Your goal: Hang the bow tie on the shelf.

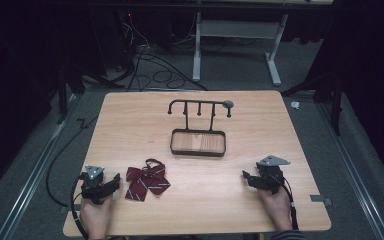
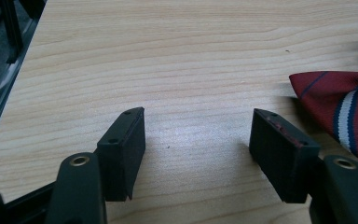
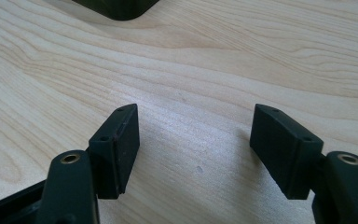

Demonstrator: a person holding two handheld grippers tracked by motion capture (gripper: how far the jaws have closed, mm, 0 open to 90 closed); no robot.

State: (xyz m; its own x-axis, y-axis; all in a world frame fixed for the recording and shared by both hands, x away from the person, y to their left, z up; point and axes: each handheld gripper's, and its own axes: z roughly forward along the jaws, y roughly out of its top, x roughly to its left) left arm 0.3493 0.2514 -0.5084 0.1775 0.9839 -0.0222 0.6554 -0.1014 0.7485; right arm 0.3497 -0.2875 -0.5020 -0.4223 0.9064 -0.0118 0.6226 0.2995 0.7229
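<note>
A dark red bow tie [image 1: 147,181] with white and navy stripes lies flat on the wooden table [image 1: 130,115], near the front left. My left gripper [image 1: 111,181] rests just left of it, open, with bare wood between its jaws. In the left gripper view the bow tie [image 2: 340,109] sits at the right edge, beside the right fingertip [image 2: 279,144]. My right gripper [image 1: 246,177] rests open at the front right, with bare wood between its jaws [image 3: 196,135]. A black hanger stand [image 1: 199,127] with several hooks and a tray base stands mid-table.
A corner of the stand's black tray [image 3: 116,7] shows at the top of the right gripper view. Off the table's left edge lie a dark floor and rail [image 2: 0,70]. Cables [image 1: 155,70] and a white desk frame [image 1: 237,45] are behind the table.
</note>
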